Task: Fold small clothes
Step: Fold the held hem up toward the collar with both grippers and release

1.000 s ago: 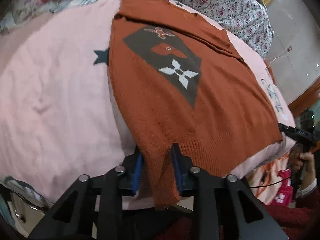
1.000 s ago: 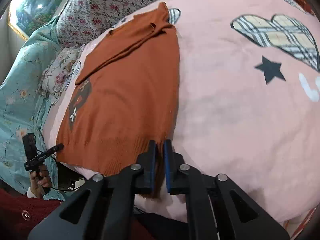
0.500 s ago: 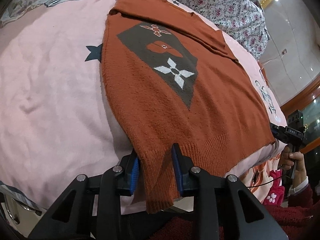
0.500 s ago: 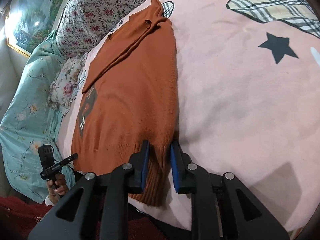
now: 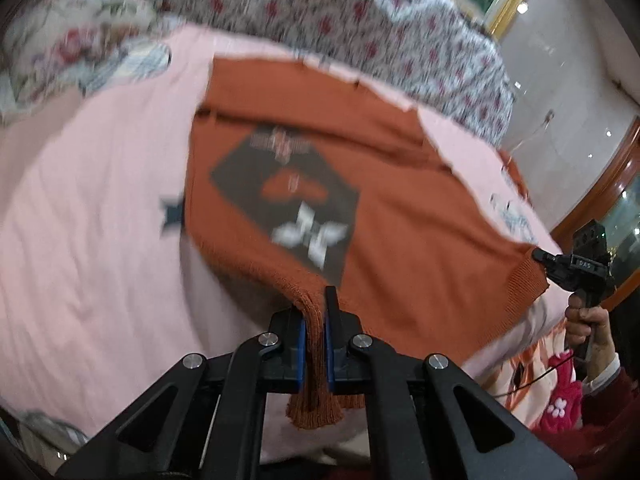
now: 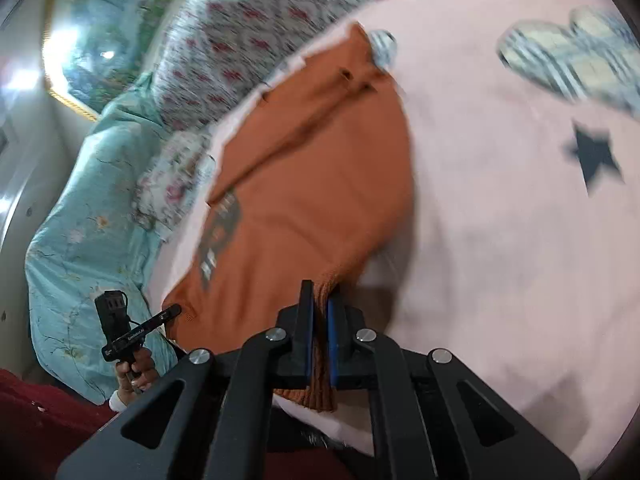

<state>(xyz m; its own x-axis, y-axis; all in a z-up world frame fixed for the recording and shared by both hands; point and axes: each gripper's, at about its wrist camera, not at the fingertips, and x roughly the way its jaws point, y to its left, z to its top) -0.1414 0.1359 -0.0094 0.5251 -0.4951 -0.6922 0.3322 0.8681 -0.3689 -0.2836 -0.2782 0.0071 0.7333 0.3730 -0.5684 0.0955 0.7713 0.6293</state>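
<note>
Left wrist view: both grippers pinch the sweater's hem.
The orange sweater (image 5: 400, 216) lies flat on the pink bedspread (image 5: 88, 248); left gripper (image 5: 315, 344) and right gripper (image 6: 320, 344), just closed, clamp its ribbed hem corners. Lift both evenly, carrying the hem toward the collar.

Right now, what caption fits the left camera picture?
Left gripper pinches the orange sweater's hem over the pink blanket.

Probably a home bedroom: a pink bedspread (image 6: 500, 220), floral quilts (image 5: 340, 12) and a gilt-framed picture (image 6: 92, 64).
</note>
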